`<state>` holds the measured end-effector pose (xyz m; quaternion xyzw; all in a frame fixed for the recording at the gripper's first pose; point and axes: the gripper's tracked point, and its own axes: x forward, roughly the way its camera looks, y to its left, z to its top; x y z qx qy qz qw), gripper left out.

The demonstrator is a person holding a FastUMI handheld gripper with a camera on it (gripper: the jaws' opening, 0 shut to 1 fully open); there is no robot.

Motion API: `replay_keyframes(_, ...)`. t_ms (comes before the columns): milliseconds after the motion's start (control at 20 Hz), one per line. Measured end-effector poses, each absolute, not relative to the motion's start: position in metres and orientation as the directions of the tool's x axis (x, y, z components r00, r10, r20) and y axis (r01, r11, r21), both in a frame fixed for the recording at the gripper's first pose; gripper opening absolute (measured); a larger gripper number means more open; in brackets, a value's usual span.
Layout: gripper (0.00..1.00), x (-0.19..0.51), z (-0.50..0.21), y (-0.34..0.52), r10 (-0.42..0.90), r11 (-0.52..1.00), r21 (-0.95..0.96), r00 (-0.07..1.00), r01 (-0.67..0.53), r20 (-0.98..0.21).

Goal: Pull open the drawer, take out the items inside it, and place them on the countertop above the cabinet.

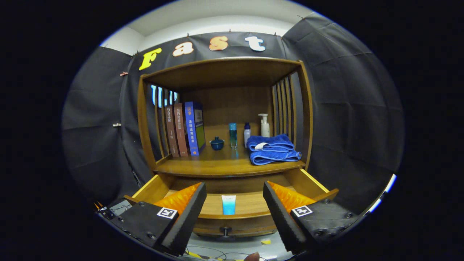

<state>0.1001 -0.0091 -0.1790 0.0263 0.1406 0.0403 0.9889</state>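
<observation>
The wooden cabinet's drawer (232, 219) stands pulled open below the countertop (224, 167). Inside it a small light-blue tube (228, 204) lies on the drawer floor, lengthwise toward the back. My gripper (235, 217) is open, fingers spread wide to either side of the drawer, and the tube sits between them, a little ahead. Nothing is held. The drawer's small dark knob (225, 230) shows on its front, low between the fingers.
On the countertop stand three books (185, 128) at the left, a small blue lidded cup (216, 143), a teal bottle (232, 135), a white-and-blue bottle (247, 133), a pump bottle (264, 125) and folded blue towels (272, 149) at the right. Cables (203, 252) lie on the floor below.
</observation>
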Motion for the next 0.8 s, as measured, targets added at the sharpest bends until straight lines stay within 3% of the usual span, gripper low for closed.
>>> replay_keyframes(250,0.99,0.150,-0.212,0.006,0.154,0.988,0.094,0.833,-0.123,-0.531)
replay_keyframes(450,0.98,0.178,-0.263,0.009,0.146,0.989,0.123,0.677,-0.082,-0.722)
replay_keyframes(800,0.98,0.187,-0.355,0.014,0.100,0.995,0.101,0.398,-0.020,-0.912)
